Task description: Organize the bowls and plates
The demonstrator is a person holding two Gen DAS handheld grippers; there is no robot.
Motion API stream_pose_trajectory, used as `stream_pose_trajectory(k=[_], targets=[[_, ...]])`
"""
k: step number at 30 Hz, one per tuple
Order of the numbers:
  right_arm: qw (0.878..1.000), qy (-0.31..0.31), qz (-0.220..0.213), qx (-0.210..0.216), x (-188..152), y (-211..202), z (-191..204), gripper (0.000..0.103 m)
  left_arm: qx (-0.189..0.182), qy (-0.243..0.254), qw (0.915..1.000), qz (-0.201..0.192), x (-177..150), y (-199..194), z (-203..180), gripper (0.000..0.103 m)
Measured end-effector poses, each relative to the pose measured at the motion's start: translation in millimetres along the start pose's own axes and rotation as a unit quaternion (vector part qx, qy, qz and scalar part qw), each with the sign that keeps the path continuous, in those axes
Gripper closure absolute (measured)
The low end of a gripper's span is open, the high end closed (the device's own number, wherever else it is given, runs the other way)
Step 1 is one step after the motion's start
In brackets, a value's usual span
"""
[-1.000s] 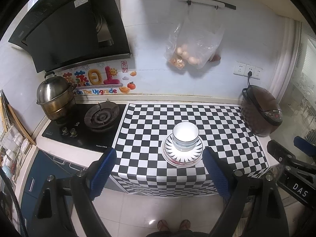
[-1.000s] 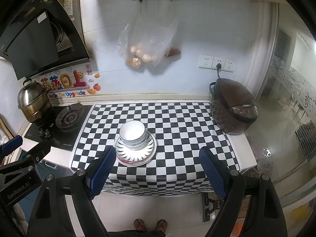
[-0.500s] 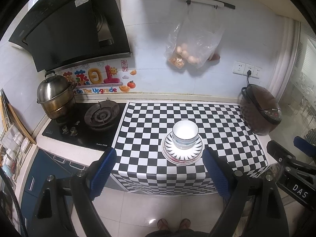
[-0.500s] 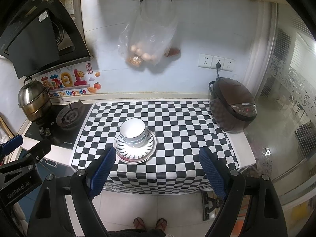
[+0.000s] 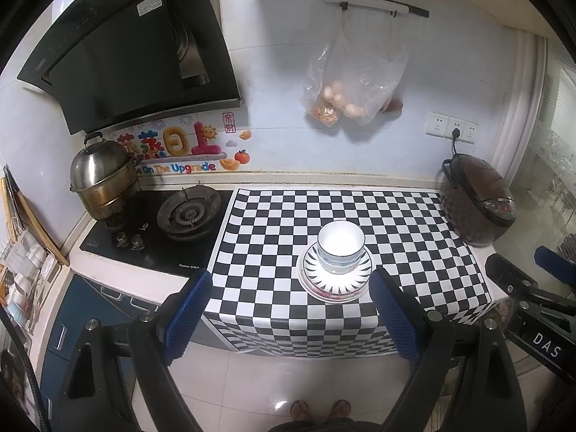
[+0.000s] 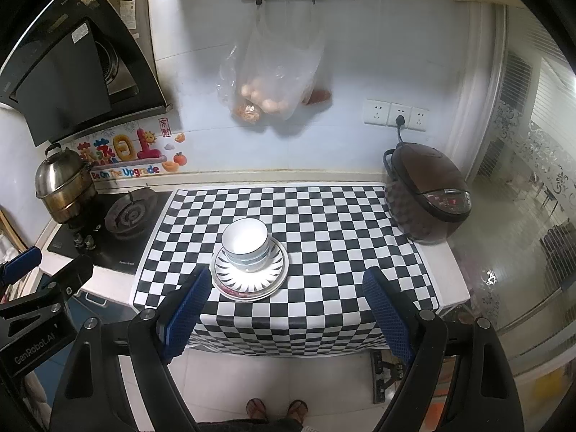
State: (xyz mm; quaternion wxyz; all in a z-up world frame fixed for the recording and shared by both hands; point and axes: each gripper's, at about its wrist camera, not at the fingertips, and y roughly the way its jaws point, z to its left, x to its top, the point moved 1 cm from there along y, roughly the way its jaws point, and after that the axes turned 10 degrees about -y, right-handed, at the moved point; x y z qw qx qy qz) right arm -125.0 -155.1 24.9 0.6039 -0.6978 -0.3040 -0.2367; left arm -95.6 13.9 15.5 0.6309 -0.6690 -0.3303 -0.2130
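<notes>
White bowls (image 5: 340, 247) are stacked on a stack of striped plates (image 5: 334, 280) on the checkered counter mat (image 5: 280, 237). The same bowls (image 6: 245, 242) and plates (image 6: 250, 278) show in the right wrist view. My left gripper (image 5: 289, 300) is open and empty, held back from the counter's front edge, with the stack ahead between its fingers. My right gripper (image 6: 286, 298) is open and empty, also back from the counter, with the stack ahead toward its left finger.
A gas hob (image 5: 187, 212) and a steel pot (image 5: 102, 180) stand at the left. A brown rice cooker (image 5: 478, 205) stands at the right end of the counter. A plastic bag of food (image 5: 354, 82) hangs on the wall. My feet (image 6: 277, 408) stand on the tiled floor.
Both grippers have drawn slightly back from the counter, so the stack looks a little smaller and farther. The bowls and plates have not moved.
</notes>
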Motion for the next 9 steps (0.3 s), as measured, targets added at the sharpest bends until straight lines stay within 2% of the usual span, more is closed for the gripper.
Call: stream_pose_trajectory(k=[9], targets=[[1.0,-0.004,0.0,0.003,4.4,2.7,1.4,0.015,-0.001,0.002,1.0,-0.002,4.9,2.4,5.4,0.014]])
